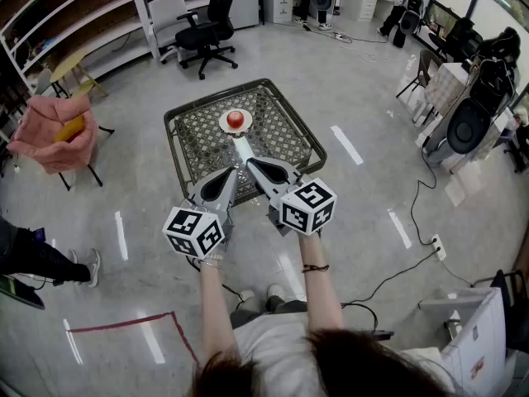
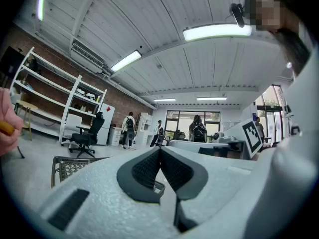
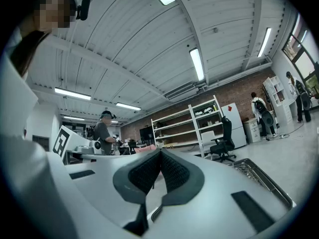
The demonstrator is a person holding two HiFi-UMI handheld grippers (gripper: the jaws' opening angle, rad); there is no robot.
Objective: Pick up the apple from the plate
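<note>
Left tongs (image 2: 160, 149): shut tip to tip with nothing between them; we hold them level, aimed over the near edge of the surface.
Right tongs (image 3: 160, 152): likewise pressed together and empty, level, just beside the left pair, tips nearly meeting.
Surface (image 1: 197, 139): a square wire-mesh top in a dark frame, standing on the floor (image 1: 372, 98) before us.
Plate (image 1: 226, 123): small and pale, resting near the middle of the mesh.
Apple (image 1: 235, 118): red, sitting on the plate, apart from both tongs.
</note>
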